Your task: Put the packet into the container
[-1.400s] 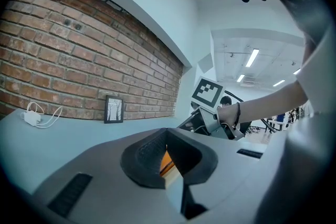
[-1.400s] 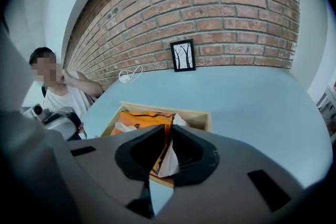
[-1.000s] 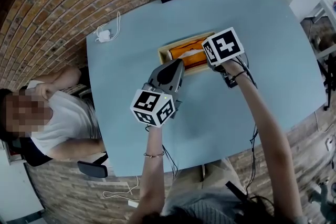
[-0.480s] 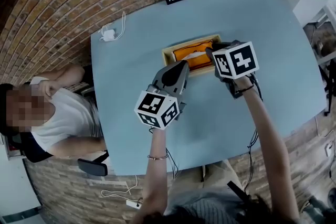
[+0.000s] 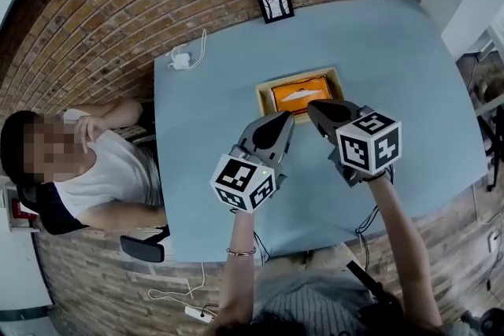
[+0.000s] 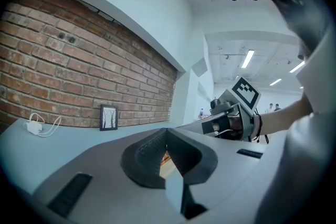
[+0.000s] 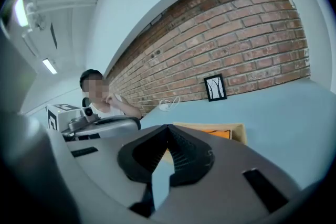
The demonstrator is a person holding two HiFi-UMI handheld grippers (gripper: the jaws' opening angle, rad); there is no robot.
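Right claw (image 5: 315, 108): jaws just closed together, nothing held | left claw (image 5: 287, 119): jaws together, nothing held | orange packet (image 5: 302, 95): inside container (image 5: 262, 100), frame centre, just above both claw tips, untouched

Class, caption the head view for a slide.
Orange packet in the wooden container; left gripper and right gripper hover shut beside it.

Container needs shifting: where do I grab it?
Probably the container's end wall at the head view's left, from above, one jaw either side: it is a low open tray, and the flat packet seems to leave bare wood there.
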